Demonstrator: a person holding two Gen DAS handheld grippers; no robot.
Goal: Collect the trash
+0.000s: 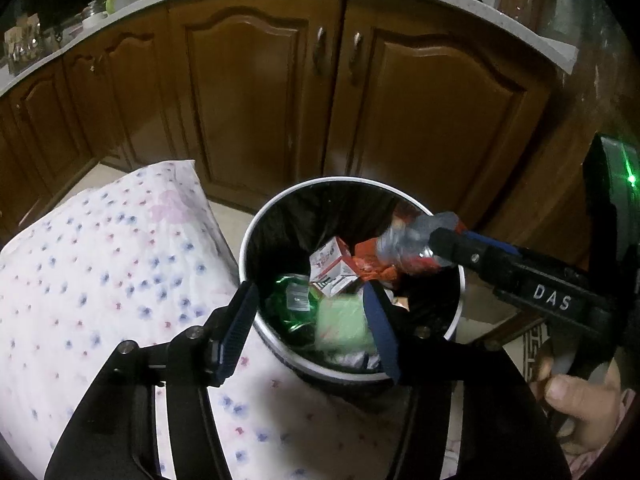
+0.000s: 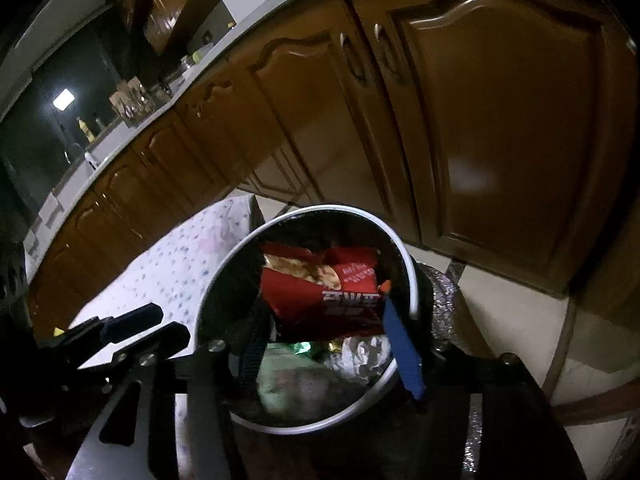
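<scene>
Both hand-held grippers, left and right, hung spread over the bin so trash could drop; the crumpled bottle blurred beside my right one, seemingly released.

- Room dim overall; both views ringed by black fisheye corners, cabinet doors bowed into curves.
- Right wrist view: bright rectangular light patch at far left, soft glare on cabinet panel.
- Green point glare at right edge.
- Motion blur on crumpled bottle and bin contents.
</scene>
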